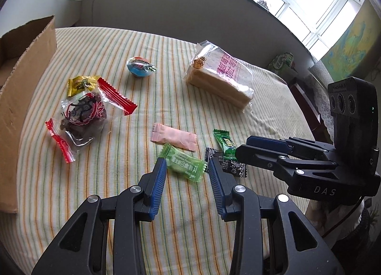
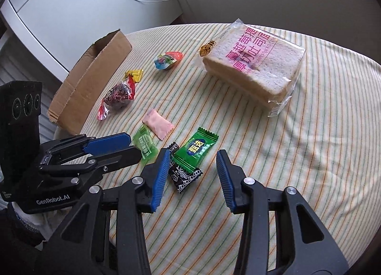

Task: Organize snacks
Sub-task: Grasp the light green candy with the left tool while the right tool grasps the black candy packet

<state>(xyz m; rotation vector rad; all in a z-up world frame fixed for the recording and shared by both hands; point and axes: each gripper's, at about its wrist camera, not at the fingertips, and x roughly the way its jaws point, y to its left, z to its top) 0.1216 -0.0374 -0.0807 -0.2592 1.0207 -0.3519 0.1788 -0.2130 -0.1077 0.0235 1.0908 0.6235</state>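
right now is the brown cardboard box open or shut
Open: the brown cardboard box has its top flap standing up, with the hollow inside visible. Contents cannot be told.

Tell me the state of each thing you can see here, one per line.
left gripper: open, empty, over the light green candy.
right gripper: open, empty.
cardboard box: open-topped, at table edge.
bread pack: sealed, lying flat.
light green candy: wrapped, on the cloth.
dark green candy: wrapped, overlapping the black candy.
black candy: wrapped, partly covered.
pink packet: sealed, flat.

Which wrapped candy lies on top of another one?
The dark green candy: it overlaps the black patterned candy; the light green and pink ones lie flat on the cloth.
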